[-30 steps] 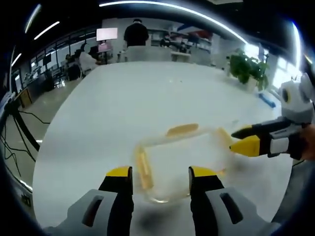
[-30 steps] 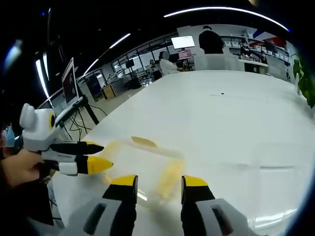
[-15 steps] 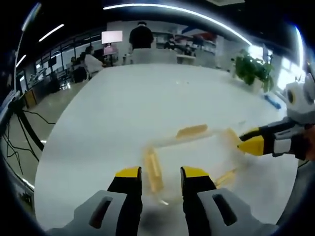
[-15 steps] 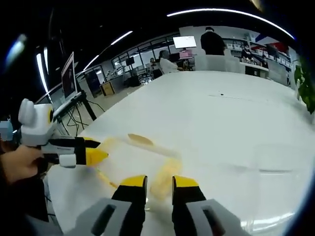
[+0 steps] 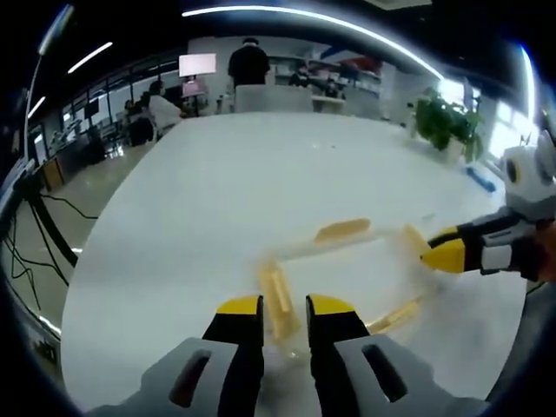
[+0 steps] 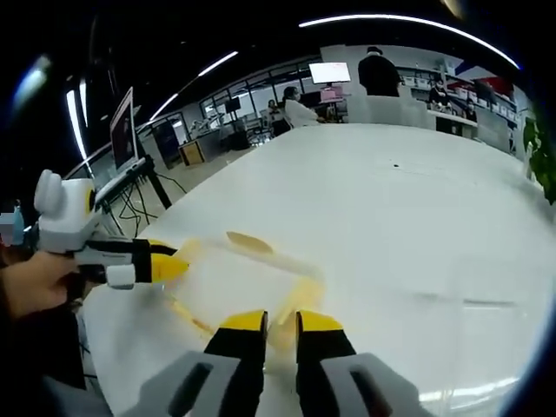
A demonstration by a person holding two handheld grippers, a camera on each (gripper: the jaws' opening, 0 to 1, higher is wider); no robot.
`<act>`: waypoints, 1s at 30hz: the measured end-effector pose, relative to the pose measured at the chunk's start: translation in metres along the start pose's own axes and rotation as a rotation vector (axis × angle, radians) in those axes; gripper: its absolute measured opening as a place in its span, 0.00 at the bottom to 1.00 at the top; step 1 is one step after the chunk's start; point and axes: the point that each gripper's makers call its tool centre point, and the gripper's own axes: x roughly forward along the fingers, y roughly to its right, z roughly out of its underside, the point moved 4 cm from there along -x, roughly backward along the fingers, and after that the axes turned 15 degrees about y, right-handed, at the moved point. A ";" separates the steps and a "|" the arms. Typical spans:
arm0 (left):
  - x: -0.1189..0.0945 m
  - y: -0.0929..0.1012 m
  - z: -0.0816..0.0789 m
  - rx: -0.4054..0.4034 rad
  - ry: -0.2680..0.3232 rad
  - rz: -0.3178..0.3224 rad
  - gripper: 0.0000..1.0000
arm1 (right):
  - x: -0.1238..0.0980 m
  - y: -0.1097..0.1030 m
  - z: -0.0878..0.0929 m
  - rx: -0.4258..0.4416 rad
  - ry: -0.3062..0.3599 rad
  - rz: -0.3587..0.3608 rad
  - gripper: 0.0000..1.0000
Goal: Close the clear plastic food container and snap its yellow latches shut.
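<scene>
The clear plastic food container (image 5: 347, 271) lies flat on the white table (image 5: 243, 174), with a yellow latch on each side. My left gripper (image 5: 284, 306) has its jaws narrowed onto the near-side latch (image 5: 278, 291). From the right, my right gripper (image 5: 434, 249) comes in at the opposite latch (image 5: 412, 236). In the right gripper view the container (image 6: 243, 280) sits low and left of centre. There my right gripper (image 6: 280, 321) is shut on the latch (image 6: 298, 300) between its tips. The left gripper (image 6: 178, 265) pinches the far end from the left.
A potted plant (image 5: 445, 123) and a blue object (image 5: 473, 178) stand at the table's right edge. People (image 5: 248, 61) and a screen (image 5: 197, 64) are beyond the far end. A laptop on a stand (image 6: 122, 143) is off the table's left. A hand (image 6: 35, 287) holds the left gripper.
Both grippers' jaws have closed steadily from wide apart to narrow, each around a yellow latch. The container's ends stay between the two grippers.
</scene>
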 end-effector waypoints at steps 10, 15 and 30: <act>-0.001 -0.002 0.000 0.001 -0.001 0.005 0.05 | -0.001 0.003 -0.003 -0.011 0.007 0.016 0.05; -0.001 -0.002 0.000 0.008 -0.001 0.000 0.04 | -0.001 0.004 -0.003 -0.012 0.006 0.015 0.04; -0.006 0.001 0.000 0.027 -0.006 -0.005 0.04 | -0.004 0.003 -0.002 -0.014 -0.004 0.012 0.03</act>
